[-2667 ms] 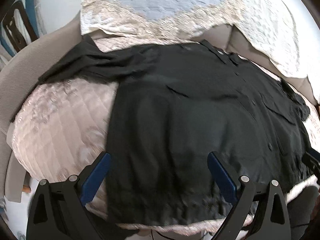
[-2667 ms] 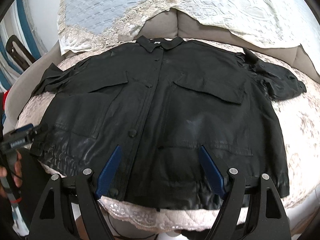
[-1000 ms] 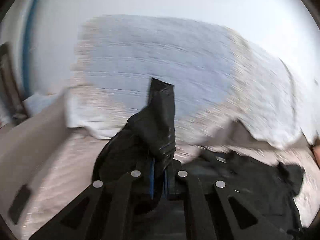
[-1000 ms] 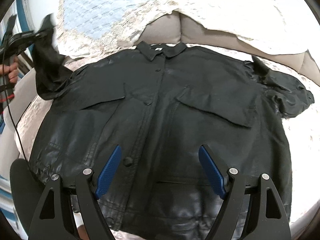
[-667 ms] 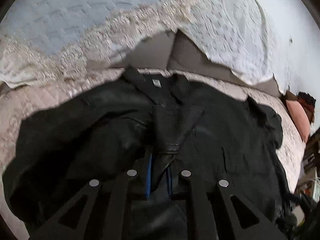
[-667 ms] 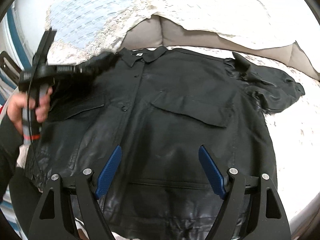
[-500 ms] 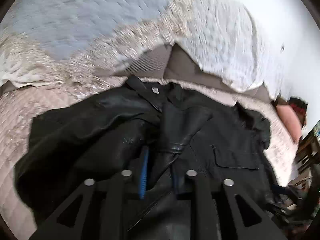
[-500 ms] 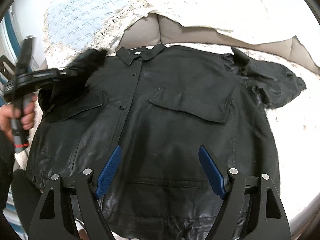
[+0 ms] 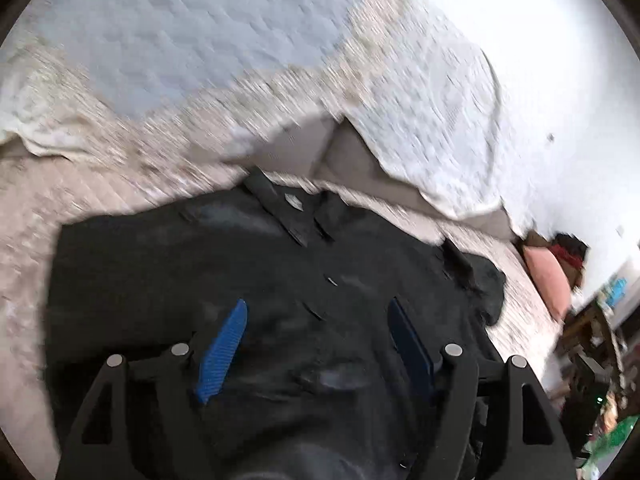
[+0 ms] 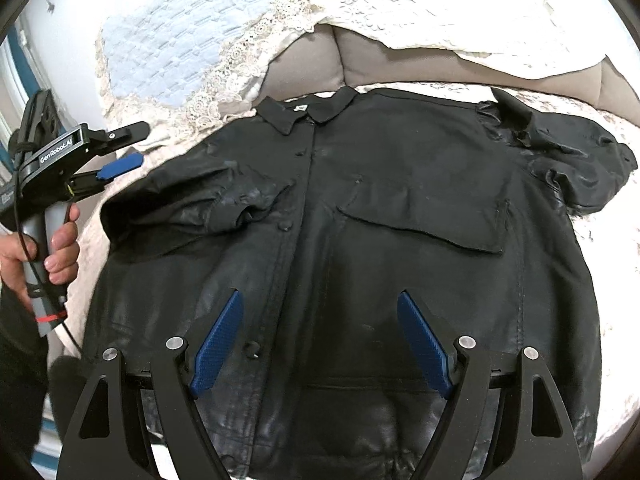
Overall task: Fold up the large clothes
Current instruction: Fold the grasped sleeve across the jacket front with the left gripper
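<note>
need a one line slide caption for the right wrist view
Black jacket spread on the sofa, one sleeve folded in, left claw open beside it, right claw open above the hem.

Support: sofa [image 10: 360, 60] under a quilted beige cover [image 10: 600, 168].
On cover: black jacket [image 10: 400, 208], spread flat, front up.
Backrest: lace-edged throw [image 10: 420, 8].

Both wrist cameras are looking forward and downward along their jaws at the black jacket [image 10: 360, 240] on the sofa [image 10: 360, 60], the right view facing it squarely from the hem, the left view, blurred, sitting closer and angled from the left, both sharing the collar [image 9: 288, 208].
</note>
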Tool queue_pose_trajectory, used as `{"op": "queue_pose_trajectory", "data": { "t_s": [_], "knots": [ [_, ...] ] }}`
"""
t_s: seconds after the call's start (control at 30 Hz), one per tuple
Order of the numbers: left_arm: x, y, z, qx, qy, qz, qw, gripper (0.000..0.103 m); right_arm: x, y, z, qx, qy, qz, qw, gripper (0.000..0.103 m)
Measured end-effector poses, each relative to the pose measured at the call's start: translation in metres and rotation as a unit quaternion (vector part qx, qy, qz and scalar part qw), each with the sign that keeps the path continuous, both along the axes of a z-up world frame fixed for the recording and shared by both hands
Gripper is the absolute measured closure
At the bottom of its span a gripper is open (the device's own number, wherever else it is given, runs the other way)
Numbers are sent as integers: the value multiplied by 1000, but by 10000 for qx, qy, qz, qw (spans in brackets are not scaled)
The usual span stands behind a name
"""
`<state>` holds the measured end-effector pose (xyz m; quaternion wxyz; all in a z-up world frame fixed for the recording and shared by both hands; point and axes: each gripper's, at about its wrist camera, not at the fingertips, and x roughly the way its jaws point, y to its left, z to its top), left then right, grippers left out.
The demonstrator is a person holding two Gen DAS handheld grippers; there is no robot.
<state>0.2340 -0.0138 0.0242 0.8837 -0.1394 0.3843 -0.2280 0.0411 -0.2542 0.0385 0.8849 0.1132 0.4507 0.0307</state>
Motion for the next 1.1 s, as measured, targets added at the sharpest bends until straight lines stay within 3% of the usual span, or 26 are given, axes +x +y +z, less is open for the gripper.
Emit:
{"op": "queue_pose_trajectory", "data": {
  "t_s": [0.17,0.27,0.37,0.43,0.5,0.53,0.57,0.7,0.77,0.83,0.9,0.93,0.97,1.1],
  "knots": [
    [7,70,-14,826,142,950,9919,29,32,11,-1,390,-34,123,9992,23],
    [10,106,-47,904,683,1297,9851,32,71,27,-15,783,180,252,9964,23],
    [4,119,-67,793,931,1327,9836,33,115,46,-37,1217,537,366,9904,24],
    [0,115,-71,799,910,1277,9844,33,141,57,-53,1288,731,469,9879,35],
    [-1,113,-71,855,867,1203,9852,33,167,65,-76,1179,1167,445,9851,78],
    [0,111,-69,869,839,1163,9858,33,171,65,-77,1142,1156,415,9858,90],
    [1,110,-65,873,780,1132,9866,33,177,64,-69,1124,1033,407,9874,95],
    [9,108,-52,842,409,1101,9895,33,190,57,-26,1049,271,526,9927,95],
    [16,102,-56,969,450,1082,9884,34,199,55,-18,922,60,644,9936,95],
    [24,96,-70,1137,648,1007,9863,34,209,53,-33,611,296,643,9956,93],
    [27,96,-81,1257,869,1037,9828,39,216,43,-61,549,953,433,9930,92],
    [23,98,-80,1238,857,1050,9830,39,211,38,-67,611,1030,343,9922,89],
    [18,101,-78,1187,820,1060,9838,39,202,34,-66,665,908,318,9931,83],
    [0,110,-71,1221,812,1076,9833,39,160,25,-55,712,712,395,9941,81]
  ]
}}
